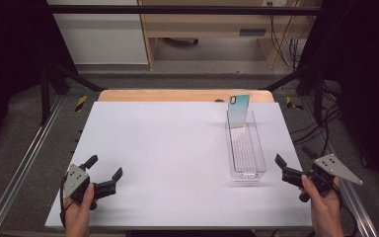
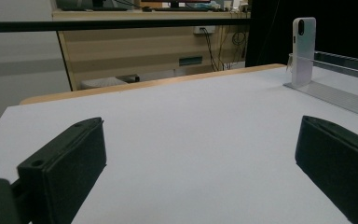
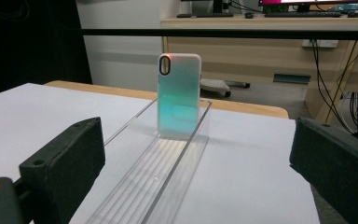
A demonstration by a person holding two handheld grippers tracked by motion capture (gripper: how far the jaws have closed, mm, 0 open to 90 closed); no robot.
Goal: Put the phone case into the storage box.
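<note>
One phone case point(image 1: 238, 111) stands upright at the far end of one clear plastic tray point(image 1: 246, 163), leaning on the tray's far wall with its camera cutout at the top; its back shimmers green to pale pink in the right gripper view point(image 3: 179, 95). The tray itself lies lengthwise on the white tabletop point(image 1: 168, 158), and apart from the case nothing can be seen in it. Neither tool has reached it: the right gripper point(image 1: 288, 174) hangs just beside the tray's near right corner, jaws spread wide with nothing between them, looking straight along the tray point(image 3: 168, 172) toward the case. The left gripper point(image 1: 103, 175) sits well apart from the tray, near the tabletop's front left corner, its jaws likewise spread and holding nothing; in the left gripper view the case point(image 2: 304, 51) shows far off. Judging by this, the work on the case has yet to begin in earnest: an approach, a grasp and whatever move follows all seem left to do. Count: one case, one tray, two grippers
</note>
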